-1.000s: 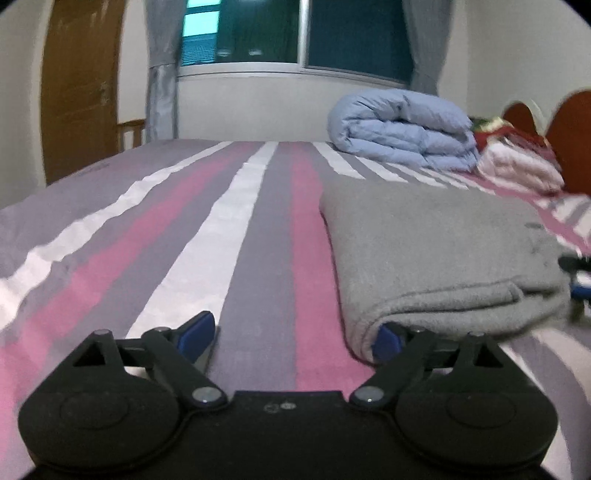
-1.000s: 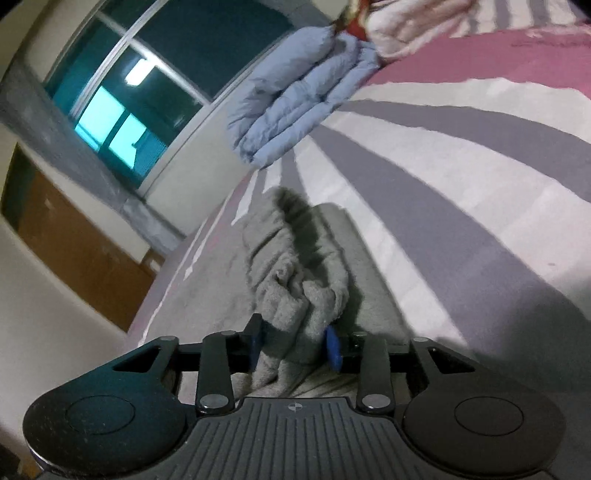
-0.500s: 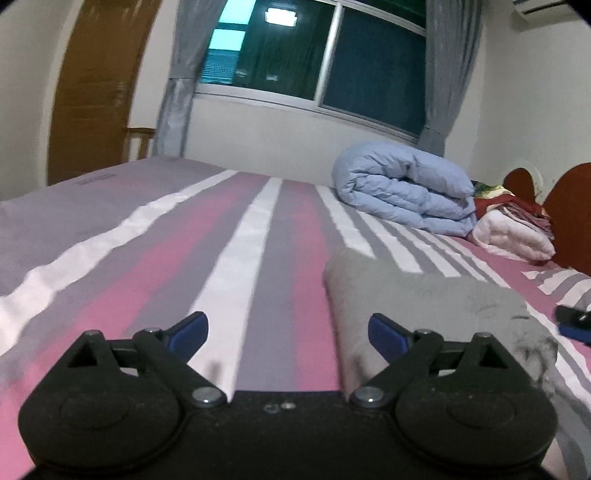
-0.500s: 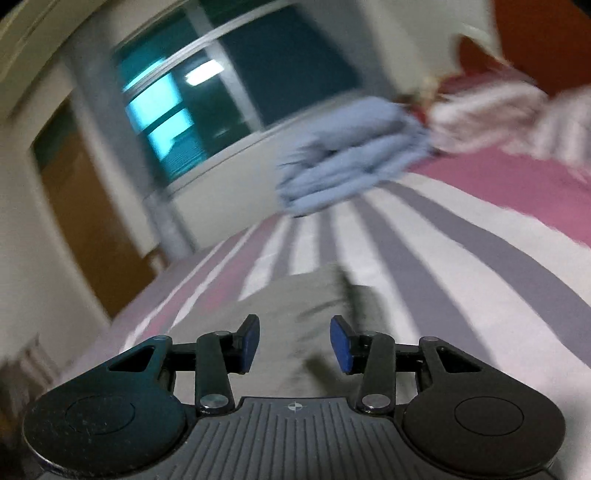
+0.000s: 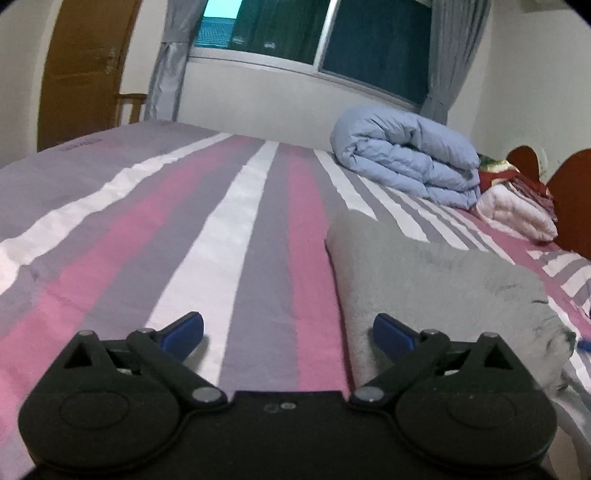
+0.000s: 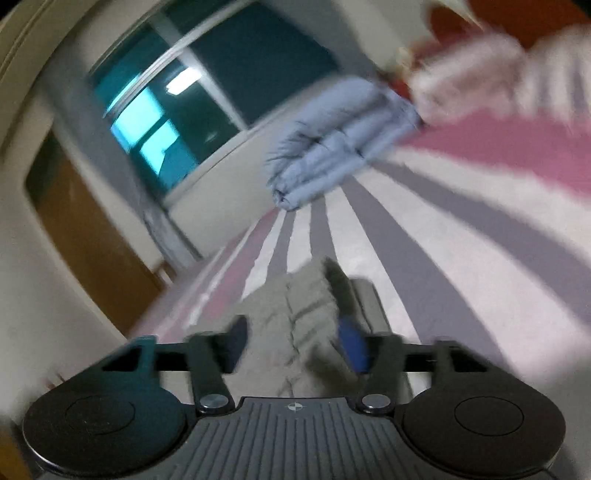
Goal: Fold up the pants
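Observation:
The grey pants [image 5: 443, 288] lie folded in a thick rectangle on the striped bed sheet [image 5: 229, 236], right of centre in the left wrist view. My left gripper [image 5: 288, 332] hovers at their near left corner. Its jaws are opening wide with only sheet and the pants' left edge between them; its right finger [image 5: 391, 334] overlaps that edge. In the blurred right wrist view, the grey pants [image 6: 295, 314] show wrinkled between the fingers of my right gripper [image 6: 295, 343]. Its jaws are opening and the pads do not press the cloth.
A rolled pale blue duvet [image 5: 406, 166] lies at the far side of the bed under the window [image 5: 314, 33]. A pink-white blanket [image 5: 517, 214] rests against the red-brown headboard [image 5: 569, 192]. A wooden door [image 5: 85, 70] and chair [image 5: 129, 103] stand at the far left.
My right gripper let go of the bunched grey cloth, its jaws spread and it rose. My left gripper pulled off the pants' near corner, widened, and its view tipped up.

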A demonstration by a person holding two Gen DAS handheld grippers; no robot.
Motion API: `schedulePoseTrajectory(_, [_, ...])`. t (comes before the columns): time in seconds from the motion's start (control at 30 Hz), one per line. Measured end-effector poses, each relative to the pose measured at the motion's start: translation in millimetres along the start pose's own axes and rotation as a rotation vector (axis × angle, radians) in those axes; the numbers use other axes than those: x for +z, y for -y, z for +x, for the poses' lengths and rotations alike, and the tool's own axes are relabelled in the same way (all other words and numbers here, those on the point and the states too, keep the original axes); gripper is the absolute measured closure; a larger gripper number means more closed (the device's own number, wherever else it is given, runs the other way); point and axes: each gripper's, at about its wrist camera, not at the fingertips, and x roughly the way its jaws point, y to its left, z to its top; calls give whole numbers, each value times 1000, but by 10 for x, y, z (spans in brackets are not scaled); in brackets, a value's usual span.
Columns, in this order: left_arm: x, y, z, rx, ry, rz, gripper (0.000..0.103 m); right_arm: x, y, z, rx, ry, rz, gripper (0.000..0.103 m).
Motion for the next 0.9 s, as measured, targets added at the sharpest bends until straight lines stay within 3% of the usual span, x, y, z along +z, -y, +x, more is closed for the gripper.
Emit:
schedulePoseTrajectory(0.1, [-2, -15, -42, -2, -16, -18, 9, -14, 194, -21, 61, -46, 156, 44])
schedulePoseTrajectory(0.17, [-17, 0, -57, 12, -19, -3, 9, 13, 203, 27, 64, -75, 179, 44])
schedulePoseTrajectory(0.23, [-40, 22, -68, 18, -19, 20, 9, -12, 222, 78, 7, -112, 178, 44])
schedulePoseTrajectory(0.3, [-49, 25, -72, 20, -21, 31, 9, -69, 276, 143, 23, -157, 224, 44])
schedulePoseTrajectory(0.47, [-45, -2, -31, 27, -38, 18, 9, 17, 347, 499, 29, -173, 231, 44])
schedulePoseTrajectory(0.5, [-46, -4, -24, 28, -40, 17, 9, 20, 314, 545, 22, -168, 211, 44])
schedulePoseTrajectory(0.57, [-51, -10, -17, 31, -45, 15, 9, 18, 213, 545, -5, -135, 139, 58])
schedulePoseTrajectory(0.67, [-57, -3, 0, 30, -58, 22, 9, -48, 126, 300, 46, -17, 103, 61])
schedulePoseTrajectory(0.73, [-60, 24, 13, 30, -63, 38, 9, -27, 142, 240, 8, 17, 89, 61])
schedulePoseTrajectory(0.83, [-70, 54, 20, 29, -66, 59, 9, -81, 414, 487, -24, -152, 183, 61])
schedulePoseTrajectory(0.9, [-77, 58, 21, 34, -68, 61, 9, -54, 420, 465, -2, -154, 187, 60])
